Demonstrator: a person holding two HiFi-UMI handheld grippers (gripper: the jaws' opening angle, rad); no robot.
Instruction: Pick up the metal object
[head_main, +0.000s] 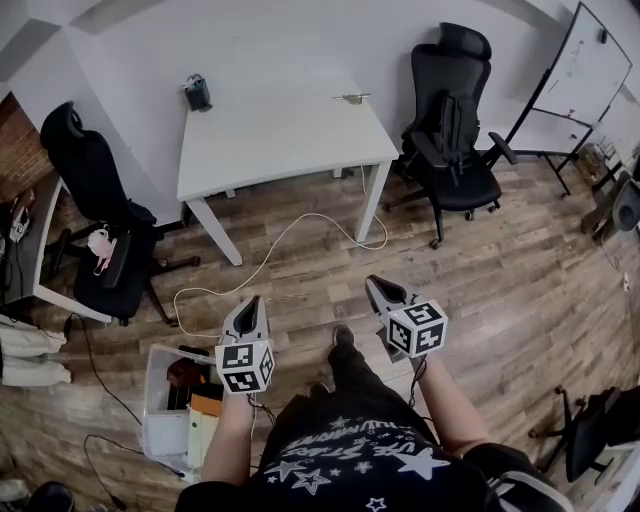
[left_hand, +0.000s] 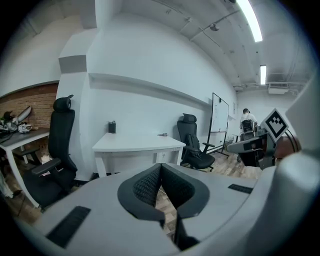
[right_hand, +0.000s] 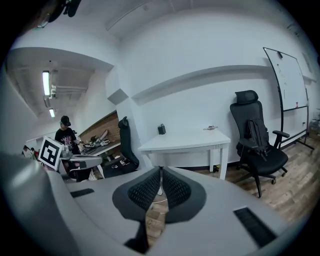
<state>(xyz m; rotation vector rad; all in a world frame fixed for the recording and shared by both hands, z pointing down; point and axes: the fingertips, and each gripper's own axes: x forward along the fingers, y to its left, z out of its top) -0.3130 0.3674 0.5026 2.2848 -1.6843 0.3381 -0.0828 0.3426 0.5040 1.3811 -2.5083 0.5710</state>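
A small metal object (head_main: 352, 97) lies near the far right corner of the white table (head_main: 280, 135); it also shows as a speck on the table (left_hand: 163, 134) in the left gripper view and on the table (right_hand: 211, 128) in the right gripper view. My left gripper (head_main: 250, 302) is held over the wood floor, well short of the table, jaws shut with nothing between them. My right gripper (head_main: 375, 286) is beside it, also shut and empty. Both point toward the table.
A dark container (head_main: 197, 93) stands at the table's far left. Black office chairs stand left (head_main: 100, 230) and right (head_main: 455, 130). A white cable (head_main: 290, 240) runs across the floor. A storage box (head_main: 175, 400) sits by my left leg. A whiteboard (head_main: 580, 80) is far right.
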